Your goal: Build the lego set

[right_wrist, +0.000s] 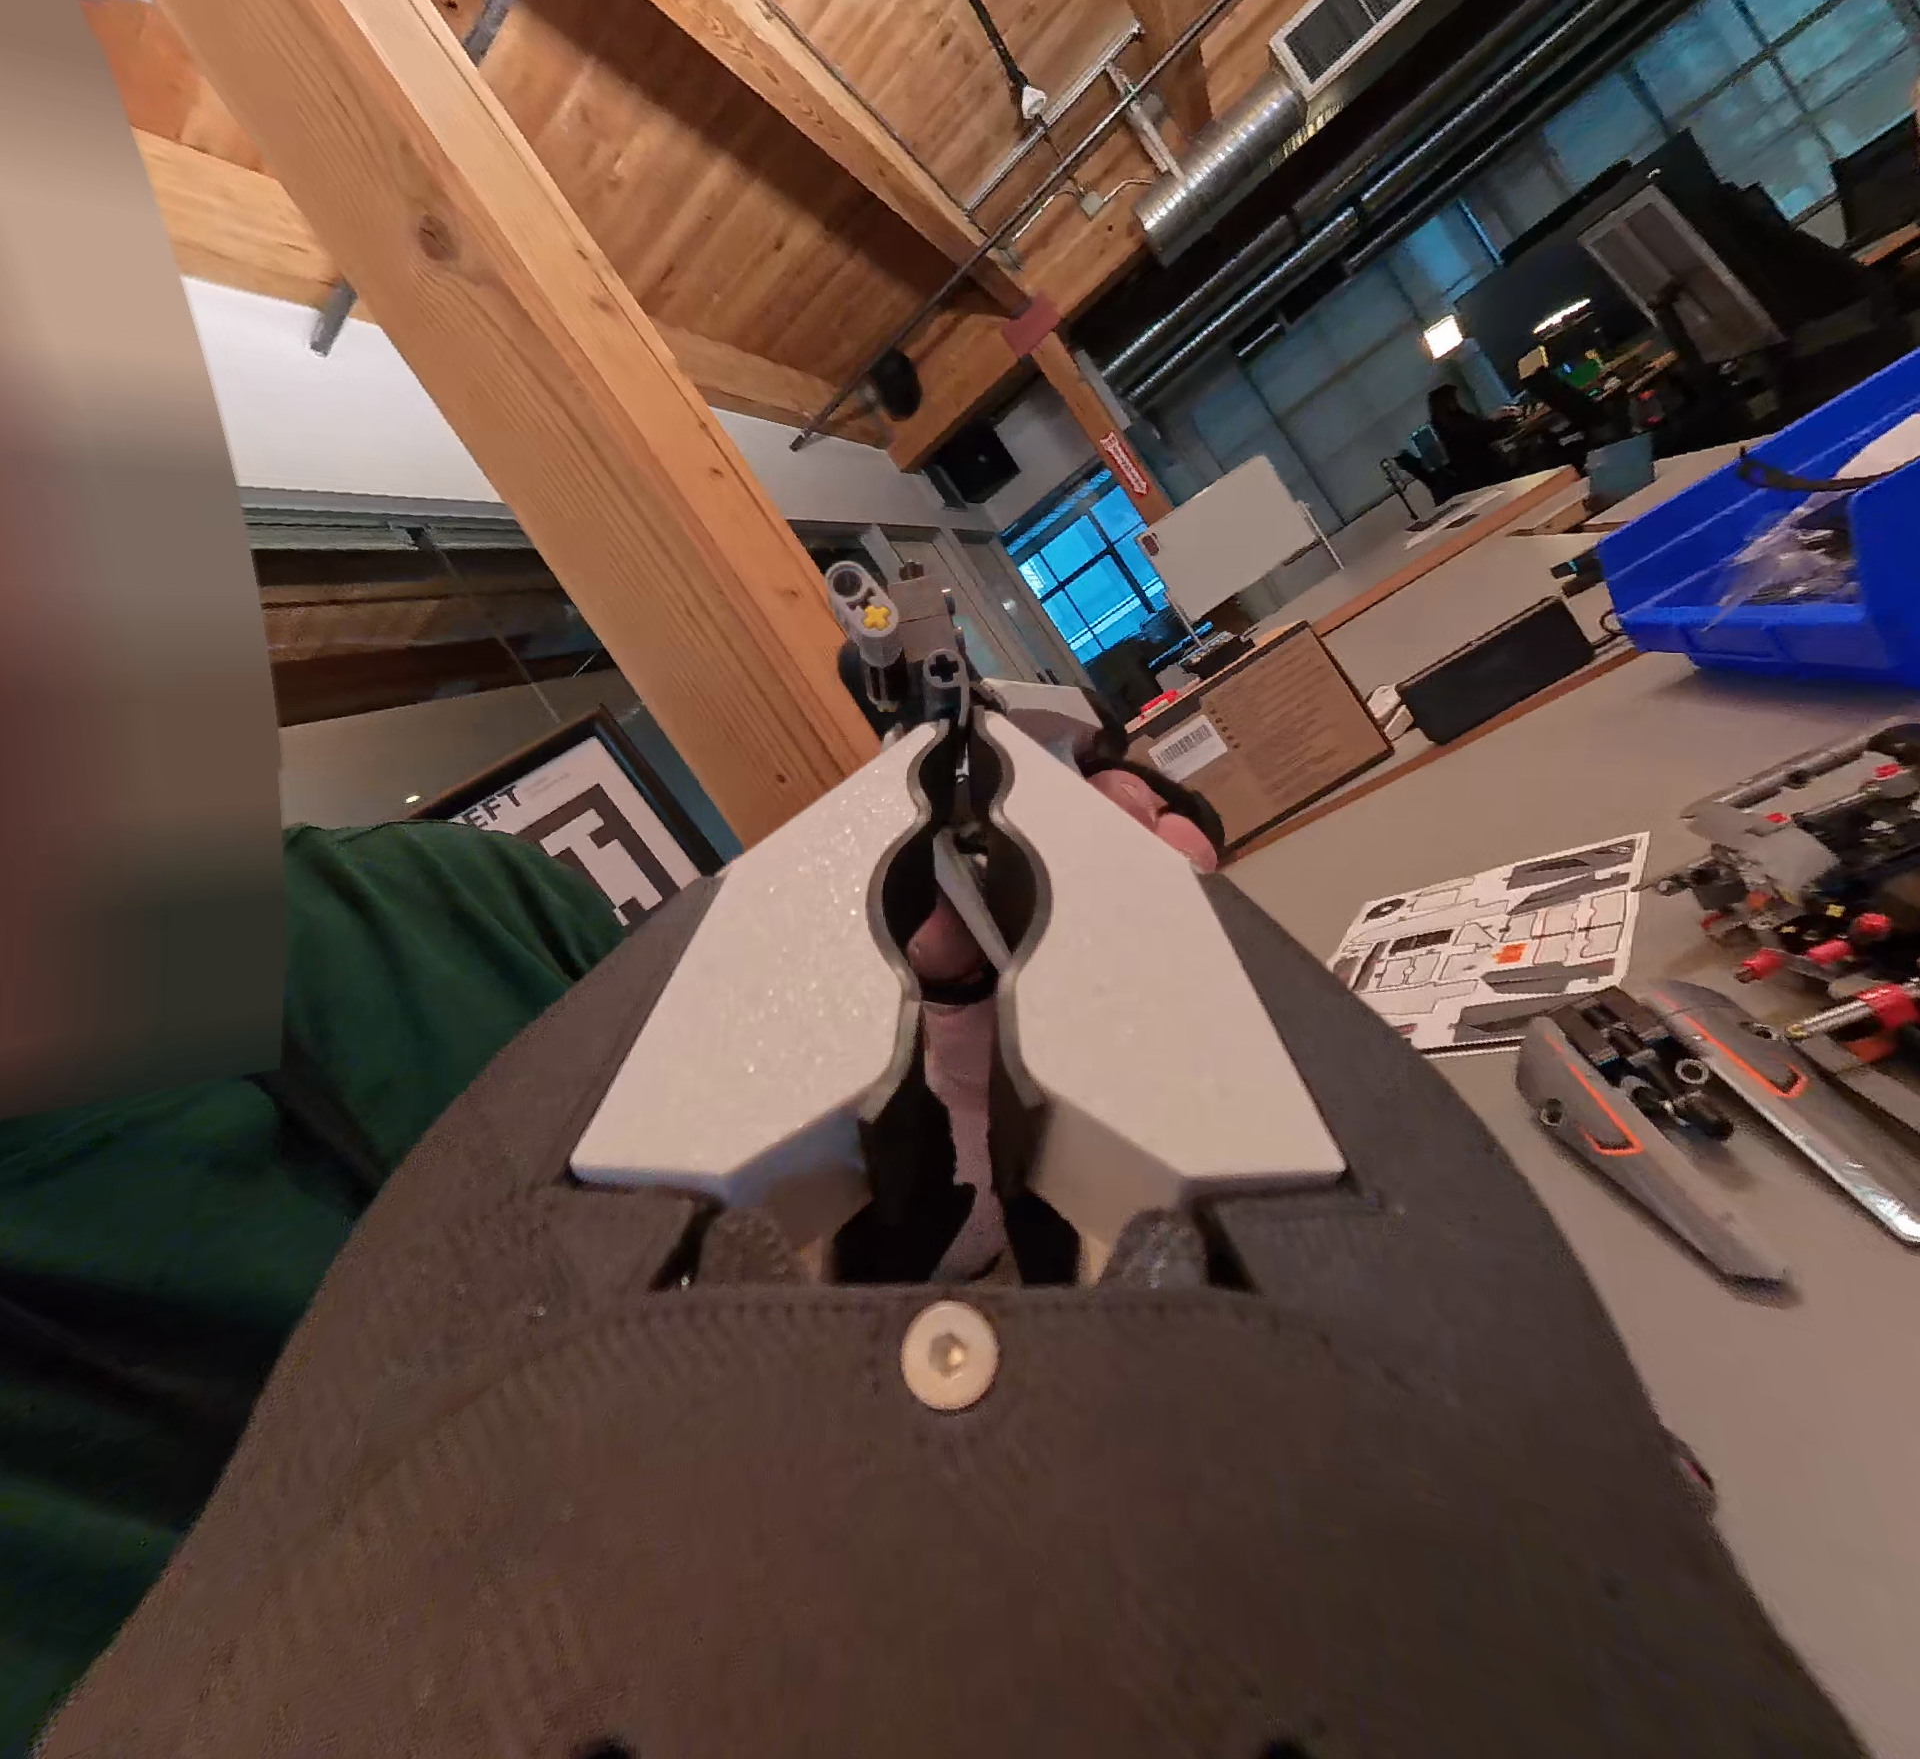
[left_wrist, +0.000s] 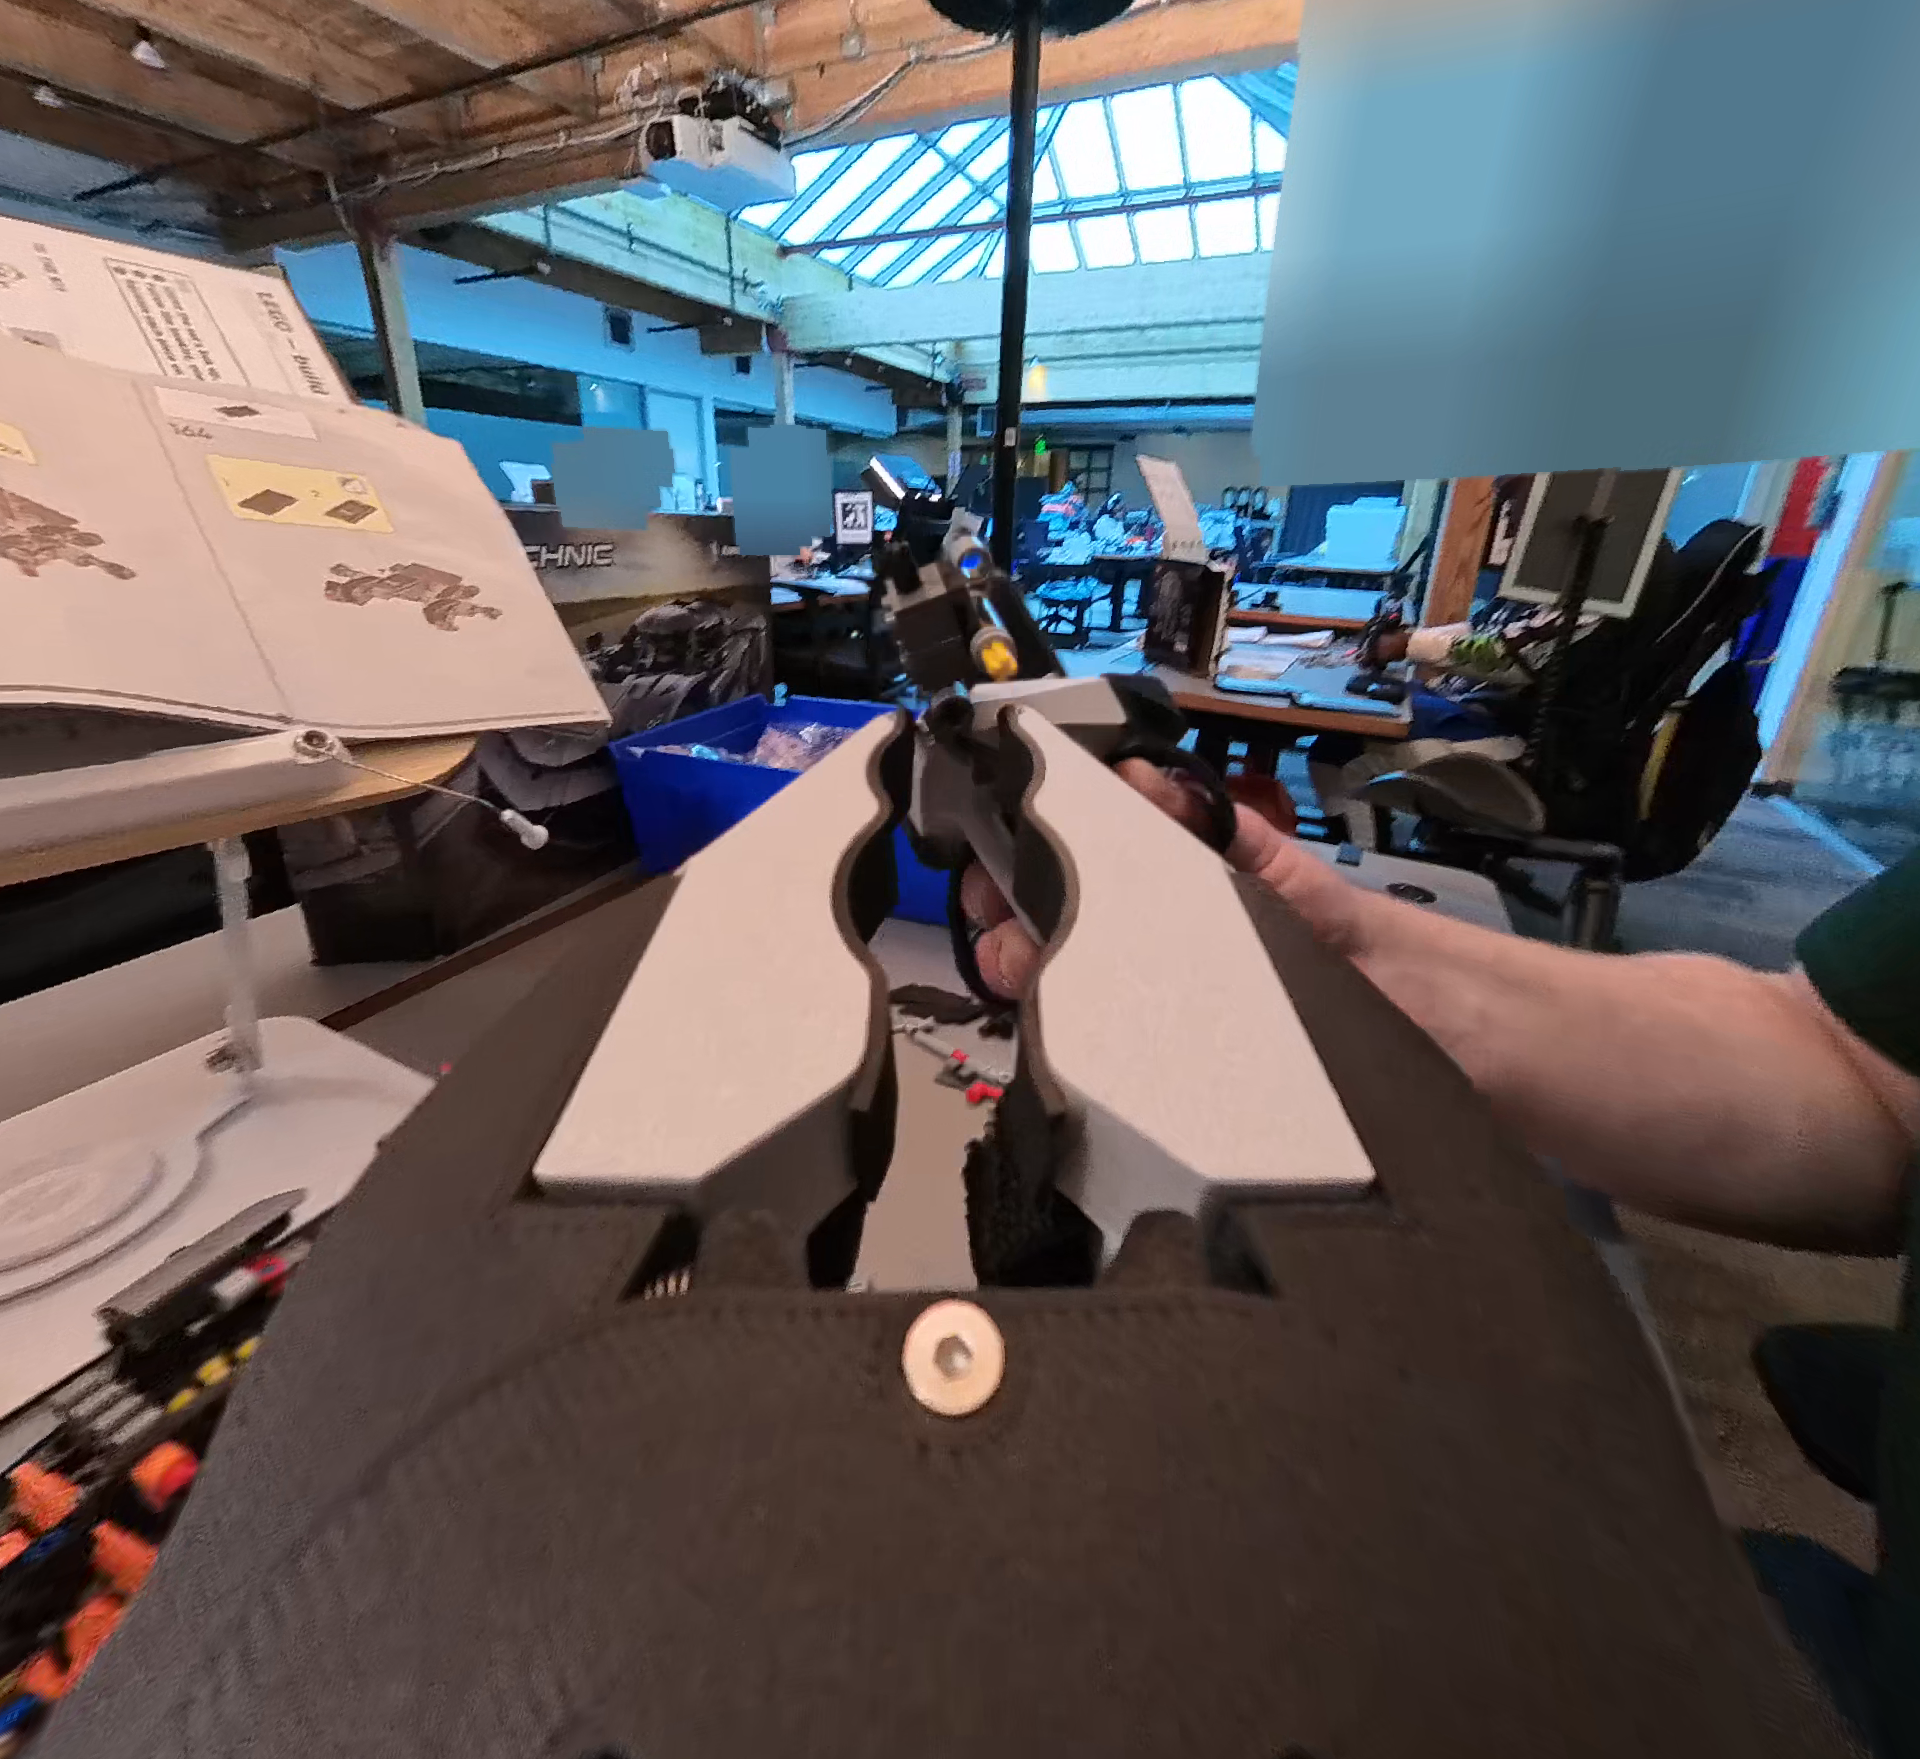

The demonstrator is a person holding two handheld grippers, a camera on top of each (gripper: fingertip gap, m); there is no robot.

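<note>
Both claws raised off the desk [right_wrist: 1558, 774], tips meeting on one small lego sub-assembly [left_wrist: 951, 629] held in the air

Left claw [left_wrist: 961, 738]: fingers nearly together, clenched on the lower end of the sub-assembly. Grey/black beams with a yellow axle end and a blue-tipped pin stick up above the tips. Right claw shows just beyond the sub-assembly in this view, with a hand [left_wrist: 1226, 836] on its handle

Right claw [right_wrist: 961, 733]: fingers almost closed, pinching the same sub-assembly [right_wrist: 904, 629] at the tip; yellow cross axle end and black cross hole visible just above the tips

Relative to the sub-assembly:
- left wrist view: open instruction booklet [left_wrist: 260, 556] on a stand to the left, blue bin [left_wrist: 707, 774] behind and below, loose orange/black parts [left_wrist: 94, 1543] far lower left
- right wrist view: sticker sheet [right_wrist: 1496, 940] lower right on the desk, partly built model [right_wrist: 1808, 868] and grey panels with orange trim [right_wrist: 1662, 1117] beyond the sheet, blue bin [right_wrist: 1766, 556] to the right
</note>
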